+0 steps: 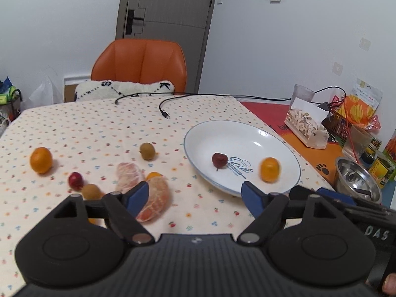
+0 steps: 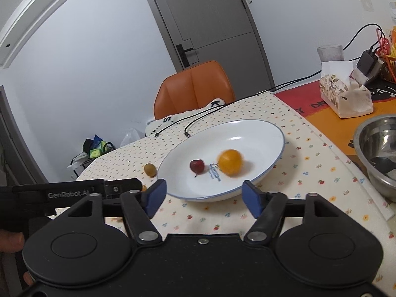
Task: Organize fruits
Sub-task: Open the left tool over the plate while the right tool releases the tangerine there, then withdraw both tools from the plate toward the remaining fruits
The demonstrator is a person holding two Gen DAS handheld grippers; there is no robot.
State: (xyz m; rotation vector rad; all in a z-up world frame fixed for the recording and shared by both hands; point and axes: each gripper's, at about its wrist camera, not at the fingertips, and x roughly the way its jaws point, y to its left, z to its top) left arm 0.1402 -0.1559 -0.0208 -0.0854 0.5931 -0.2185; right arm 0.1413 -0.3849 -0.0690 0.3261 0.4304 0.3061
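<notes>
A white plate [image 1: 222, 133] [image 2: 259, 133] holds a dark red fruit [image 1: 219, 160] [image 2: 197, 166] and a blurred small orange [image 1: 269, 169] [image 2: 230, 162]. On the dotted cloth to its left lie an orange [image 1: 41, 160], a small red fruit [image 1: 75, 180], two brown-green fruits [image 1: 147, 151] [image 1: 91, 191] and peeled citrus pieces [image 1: 153, 203]. My left gripper [image 1: 195, 199] is open and empty, between the citrus and the plate. My right gripper [image 2: 203, 196] is open and empty at the plate's near rim.
A steel bowl [image 1: 356, 178] [image 2: 376, 153], a tissue box [image 1: 307, 126] [image 2: 345, 94], a glass and snack packs stand at the right. A black cable [image 1: 163, 109] lies at the table's far side. An orange chair [image 1: 138, 64] stands behind the table.
</notes>
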